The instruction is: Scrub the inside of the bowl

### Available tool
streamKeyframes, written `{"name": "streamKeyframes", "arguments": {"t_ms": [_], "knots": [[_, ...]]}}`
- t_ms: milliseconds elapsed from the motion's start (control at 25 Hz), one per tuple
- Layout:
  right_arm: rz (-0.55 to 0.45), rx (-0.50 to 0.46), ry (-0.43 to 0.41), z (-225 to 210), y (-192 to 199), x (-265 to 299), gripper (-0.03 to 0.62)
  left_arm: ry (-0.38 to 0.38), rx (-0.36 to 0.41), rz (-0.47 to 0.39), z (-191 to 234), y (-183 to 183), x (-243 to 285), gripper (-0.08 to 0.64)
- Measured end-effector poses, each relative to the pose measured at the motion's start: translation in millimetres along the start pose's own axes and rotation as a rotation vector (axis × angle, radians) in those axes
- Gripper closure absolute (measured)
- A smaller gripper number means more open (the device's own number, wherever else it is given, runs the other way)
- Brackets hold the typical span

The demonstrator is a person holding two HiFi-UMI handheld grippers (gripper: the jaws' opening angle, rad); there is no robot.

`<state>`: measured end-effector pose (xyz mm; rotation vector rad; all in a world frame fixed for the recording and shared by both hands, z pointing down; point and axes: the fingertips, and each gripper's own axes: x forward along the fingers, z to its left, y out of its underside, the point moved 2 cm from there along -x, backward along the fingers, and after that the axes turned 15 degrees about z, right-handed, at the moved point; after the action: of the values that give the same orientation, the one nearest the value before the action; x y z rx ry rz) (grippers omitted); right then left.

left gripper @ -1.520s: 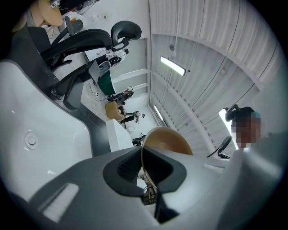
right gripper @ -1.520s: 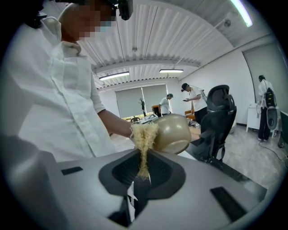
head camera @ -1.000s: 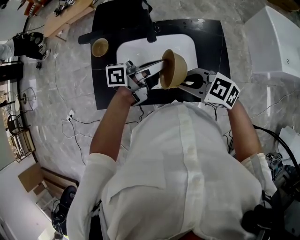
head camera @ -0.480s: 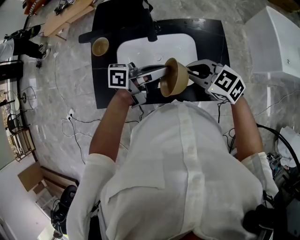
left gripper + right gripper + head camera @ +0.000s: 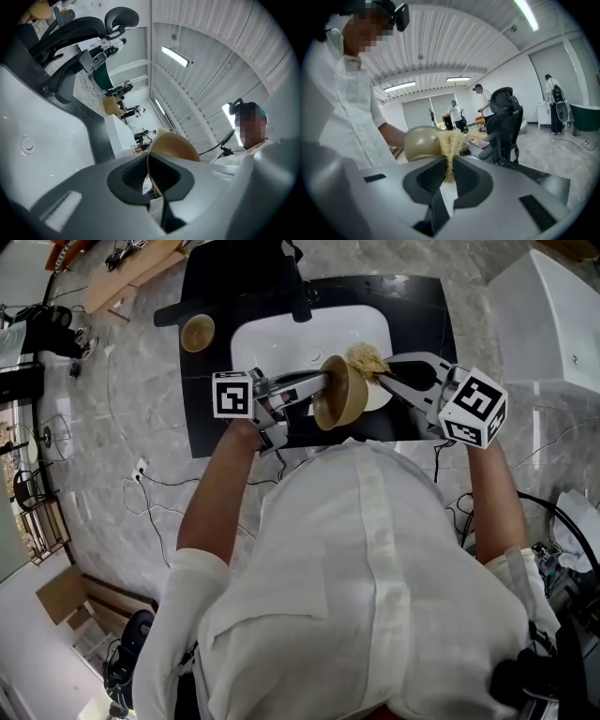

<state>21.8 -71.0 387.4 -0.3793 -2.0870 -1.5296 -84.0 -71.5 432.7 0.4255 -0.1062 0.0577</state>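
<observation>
**Head view.** The left gripper (image 5: 317, 383) reaches in from the left with its fingers closed on the rim of the bowl (image 5: 339, 395). The bowl hangs tipped on its side just past their tips, above the white sink (image 5: 272, 338) set in the black table (image 5: 427, 310). The right gripper (image 5: 380, 373) comes in from the opposite side. A pale, fibrous scrubber (image 5: 366, 358) sticks out beyond its fingertips at the bowl's far upper edge, but I cannot tell whether it touches the bowl. A second, smaller bowl (image 5: 198, 333) stands on the table, well off behind the left gripper.

**Left gripper view.** The fingers (image 5: 126, 174) are pressed onto the thin wall of the bowl (image 5: 174, 146). Its edge runs straight down between them, and the tan body rises just ahead and to the right of the tips.

**Right gripper view.** The fingers (image 5: 471, 180) pinch the lower end of the scrubber (image 5: 450, 145), and its tuft stands straight ahead of the tips. The rounded wall of the bowl (image 5: 421, 143) sits just behind the tuft, to its left.

That surface looks convex, so I judge it to be the outside, with the hollow facing away from these fingers and toward the left gripper. The bowl's mouth axis would then run roughly from one gripper to the other.

The coming move turns on this. Only the right gripper carries the scrubber, and it seems to be on the wrong side of the wall. Either the tuft has to go over the rim into the hollow, or the left gripper has to swing the mouth round to meet it.
</observation>
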Motion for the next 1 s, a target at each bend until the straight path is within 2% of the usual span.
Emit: {"name": "streamKeyframes", "arguments": {"t_ms": [120,360,680,840,1000], "knots": [[-0.032,0.006,-0.016,5,-5,-4,0.555,0.032,-0.027,-0.046,1,-2,-4,0.545],[-0.019,0.066,-0.012,5,9,10,0.555,0.08,-0.009,-0.086,-8,-8,-6,0.545],[0.008,0.09,-0.06,20,18,25,0.555,0.059,-0.009,-0.135,-2,-13,-15,0.545],[0.011,0.079,-0.096,31,18,25,0.555,0.068,-0.045,-0.207,2,-19,-22,0.545],[0.005,0.056,-0.124,42,18,25,0.555,0.041,-0.051,-0.202,7,-20,-25,0.545]]}}
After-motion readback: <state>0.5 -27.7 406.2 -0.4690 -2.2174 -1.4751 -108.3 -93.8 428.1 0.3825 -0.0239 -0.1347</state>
